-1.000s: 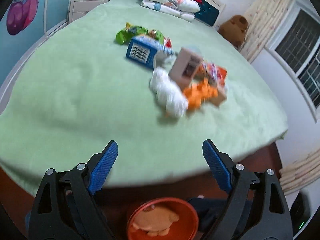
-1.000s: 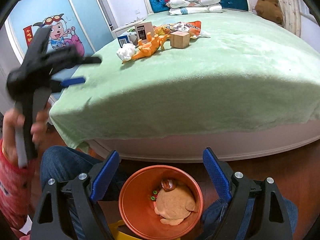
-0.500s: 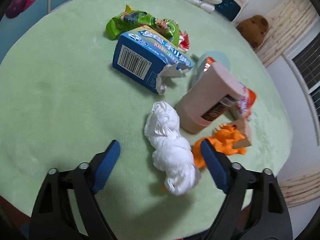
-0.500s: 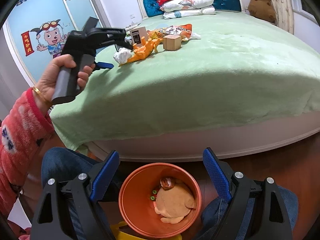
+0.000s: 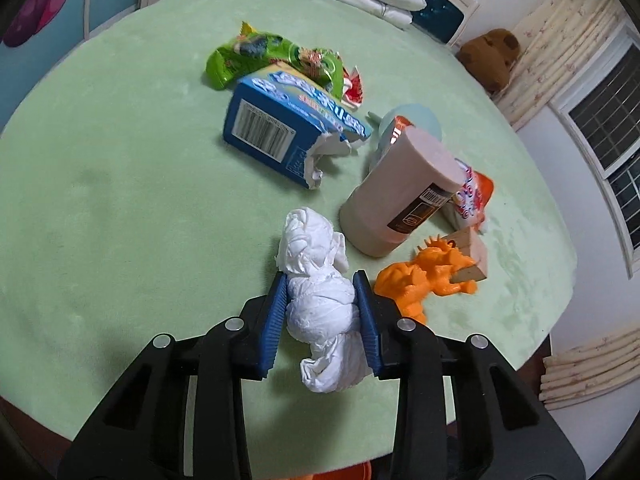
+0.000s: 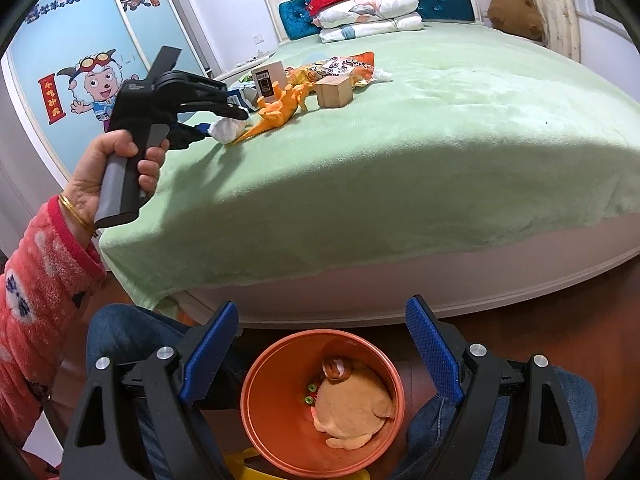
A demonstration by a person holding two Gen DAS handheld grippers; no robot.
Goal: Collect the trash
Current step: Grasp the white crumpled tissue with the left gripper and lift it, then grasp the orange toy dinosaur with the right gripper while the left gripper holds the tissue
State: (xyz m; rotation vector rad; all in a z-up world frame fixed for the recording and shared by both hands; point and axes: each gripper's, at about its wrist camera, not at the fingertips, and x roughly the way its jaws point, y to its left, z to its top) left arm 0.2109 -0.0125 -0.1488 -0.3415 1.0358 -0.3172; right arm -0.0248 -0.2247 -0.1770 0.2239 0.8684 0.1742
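Orange bin holds tan scraps; left hand-held gripper just squeezed onto white tissue wad, right hand-held gripper gapes empty.

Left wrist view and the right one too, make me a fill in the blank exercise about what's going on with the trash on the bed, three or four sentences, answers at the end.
1. The left gripper is closed on a crumpled white ____.
2. The orange toy dinosaur lies on the ____ blanket.
3. The right gripper hangs open above an orange ____.
4. The torn blue box shows a ____ on its end face.

Answers: tissue; green; bin; barcode
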